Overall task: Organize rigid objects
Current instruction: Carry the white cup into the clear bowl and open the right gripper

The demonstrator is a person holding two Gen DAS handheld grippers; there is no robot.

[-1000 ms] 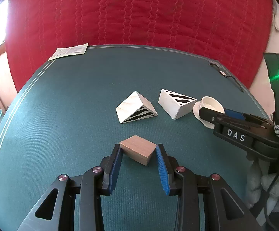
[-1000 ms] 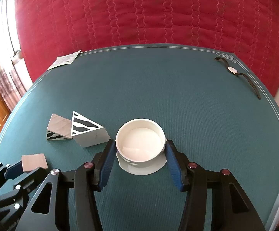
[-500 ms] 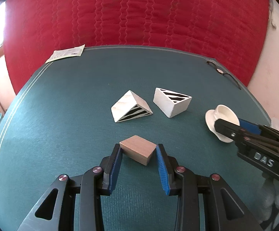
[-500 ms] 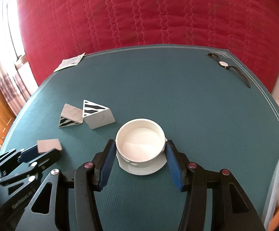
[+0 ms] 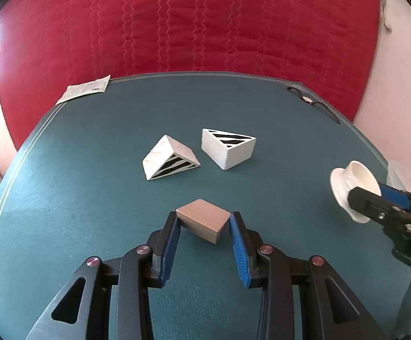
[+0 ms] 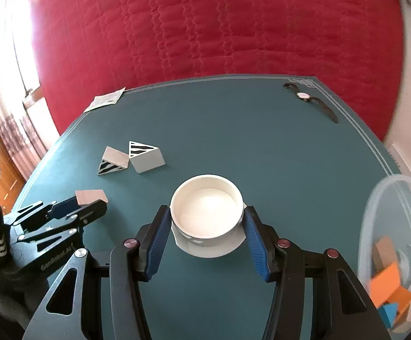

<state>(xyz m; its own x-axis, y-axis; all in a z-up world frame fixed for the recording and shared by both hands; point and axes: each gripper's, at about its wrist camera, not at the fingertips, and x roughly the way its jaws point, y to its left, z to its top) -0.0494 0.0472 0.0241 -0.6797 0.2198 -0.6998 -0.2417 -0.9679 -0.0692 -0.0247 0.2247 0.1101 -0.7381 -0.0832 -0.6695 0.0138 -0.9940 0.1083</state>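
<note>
My left gripper (image 5: 203, 218) is shut on a plain wooden block (image 5: 204, 223), its blue pads pressed on the block's two sides, just above the green table (image 5: 92, 198). That block (image 6: 89, 197) and the left gripper (image 6: 92, 202) also show at the left of the right wrist view. My right gripper (image 6: 207, 216) is shut on a white round cup with a flared base (image 6: 207, 218), lifted off the table. In the left wrist view the cup (image 5: 351, 189) hangs at the right edge. Two white wedges with black stripes (image 5: 170, 162) (image 5: 228, 151) lie mid-table.
A clear plastic tub (image 6: 395, 252) with several coloured blocks stands at the table's right edge. A wristwatch (image 6: 309, 99) lies at the far right corner and a paper slip (image 5: 85, 92) at the far left. A red quilted wall (image 5: 191, 22) rises behind the table.
My right gripper has carried the white cup to the right and slightly up, away from the wedges, so the tub has come into view. The left gripper holds its block in place.
</note>
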